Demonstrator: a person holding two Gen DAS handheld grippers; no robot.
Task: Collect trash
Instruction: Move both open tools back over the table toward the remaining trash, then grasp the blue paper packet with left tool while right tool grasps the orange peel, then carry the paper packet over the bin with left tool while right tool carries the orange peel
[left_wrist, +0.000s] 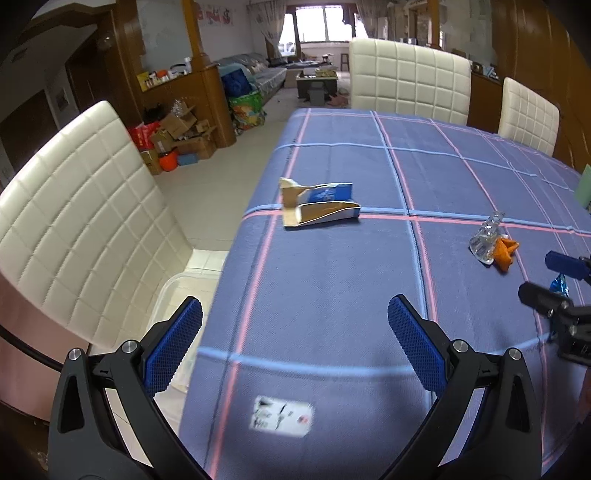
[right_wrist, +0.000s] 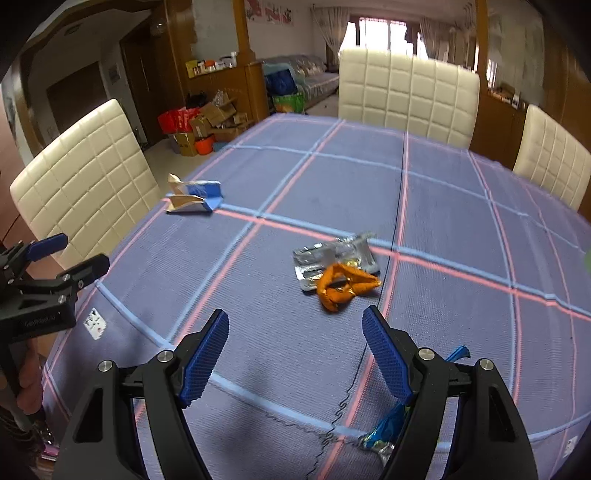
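Over the blue plaid tablecloth (left_wrist: 332, 295), the left gripper (left_wrist: 295, 339) hovers with fingers spread wide and empty; a torn blue-and-tan cardboard box (left_wrist: 317, 203) lies beyond it, near the cloth's left edge. From the right wrist, the right gripper (right_wrist: 295, 350) is likewise agape, holding nothing, just short of a crumpled orange wrapper (right_wrist: 343, 284) touching a clear plastic blister tray (right_wrist: 332, 254); a blue foil wrapper (right_wrist: 388, 428) lies beneath its right finger.
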